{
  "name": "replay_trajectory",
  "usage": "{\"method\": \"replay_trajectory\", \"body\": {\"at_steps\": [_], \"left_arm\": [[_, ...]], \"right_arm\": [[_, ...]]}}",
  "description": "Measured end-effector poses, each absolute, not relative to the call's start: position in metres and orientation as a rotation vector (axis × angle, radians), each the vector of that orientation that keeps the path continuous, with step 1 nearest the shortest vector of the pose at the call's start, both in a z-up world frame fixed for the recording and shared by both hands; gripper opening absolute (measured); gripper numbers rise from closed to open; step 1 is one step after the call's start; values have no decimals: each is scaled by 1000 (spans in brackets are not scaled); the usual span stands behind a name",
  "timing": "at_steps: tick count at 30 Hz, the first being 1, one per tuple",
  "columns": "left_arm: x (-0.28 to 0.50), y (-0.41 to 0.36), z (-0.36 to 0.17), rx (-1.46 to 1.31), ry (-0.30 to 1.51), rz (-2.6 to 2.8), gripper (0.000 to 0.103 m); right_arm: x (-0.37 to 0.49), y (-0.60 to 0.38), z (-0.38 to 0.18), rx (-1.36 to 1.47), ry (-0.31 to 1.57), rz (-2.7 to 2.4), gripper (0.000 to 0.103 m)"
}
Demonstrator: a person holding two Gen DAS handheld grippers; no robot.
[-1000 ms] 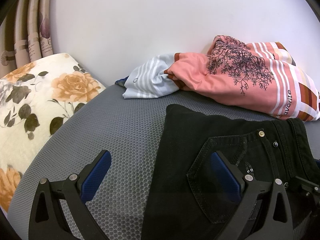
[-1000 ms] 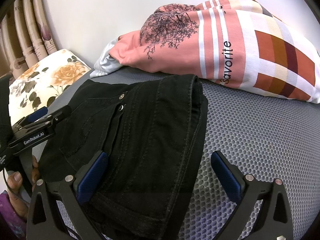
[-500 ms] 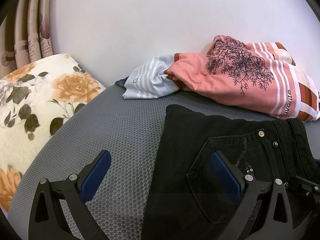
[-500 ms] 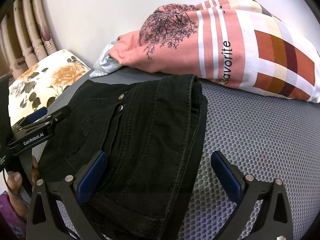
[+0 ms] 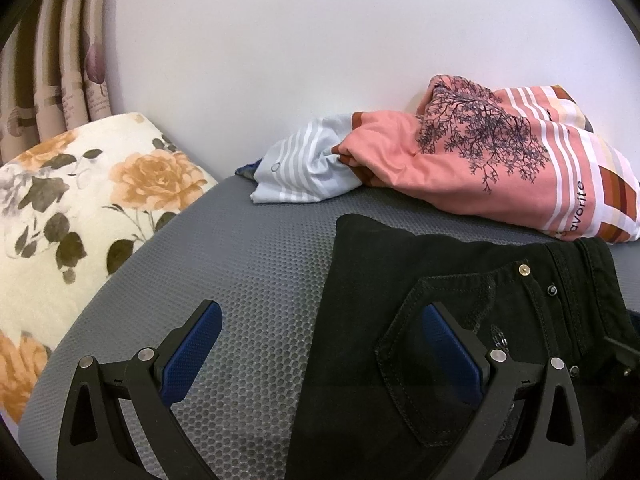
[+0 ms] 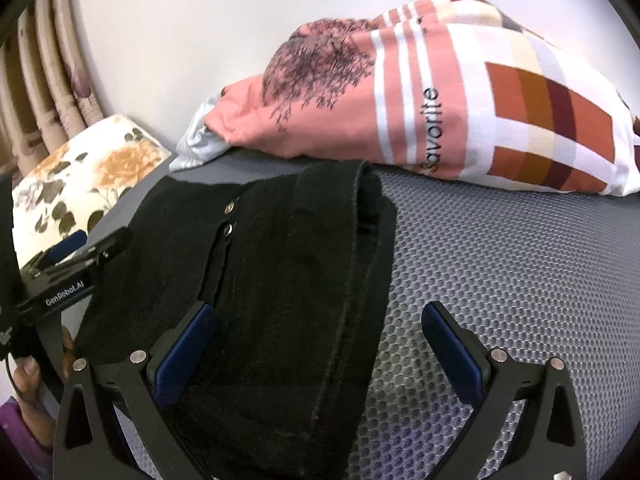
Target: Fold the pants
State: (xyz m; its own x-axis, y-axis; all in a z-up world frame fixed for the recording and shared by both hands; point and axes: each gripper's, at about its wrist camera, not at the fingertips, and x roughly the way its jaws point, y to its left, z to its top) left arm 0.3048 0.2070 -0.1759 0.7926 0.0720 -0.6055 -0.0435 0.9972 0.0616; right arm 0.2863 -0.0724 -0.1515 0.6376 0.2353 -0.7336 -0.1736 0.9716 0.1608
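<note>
We have one pair of black pants [image 5: 460,280] lying folded on the grey mesh surface [image 5: 248,280], filling the lower right of the left wrist view and the lower centre-left of the right wrist view. Our left gripper [image 5: 320,344] stands with its tongs wide apart, one blue pad over bare mesh, the other over the pocket area. Our right gripper [image 6: 320,344] is spread apart too, its left pad over the pants, its right pad over mesh. Behind the pants we count one pink printed cloth [image 6: 420,100] with a pale striped cloth [image 5: 296,172] tucked beside it against the white wall [image 5: 320,40]. One floral cushion [image 5: 80,208] sits at the left, curtains [image 5: 52,92] in the upper left.
</note>
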Motion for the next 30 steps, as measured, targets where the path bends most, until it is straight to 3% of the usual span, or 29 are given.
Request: {"method": "replay_trajectory", "body": {"at_steps": [12, 30], "left_arm": [[244, 192, -158, 172, 569, 157, 100], [95, 178, -16, 120, 350, 227, 103]], "right_arm": [[230, -64, -107, 43, 766, 268, 103], [121, -59, -2, 23, 612, 372, 103]]}}
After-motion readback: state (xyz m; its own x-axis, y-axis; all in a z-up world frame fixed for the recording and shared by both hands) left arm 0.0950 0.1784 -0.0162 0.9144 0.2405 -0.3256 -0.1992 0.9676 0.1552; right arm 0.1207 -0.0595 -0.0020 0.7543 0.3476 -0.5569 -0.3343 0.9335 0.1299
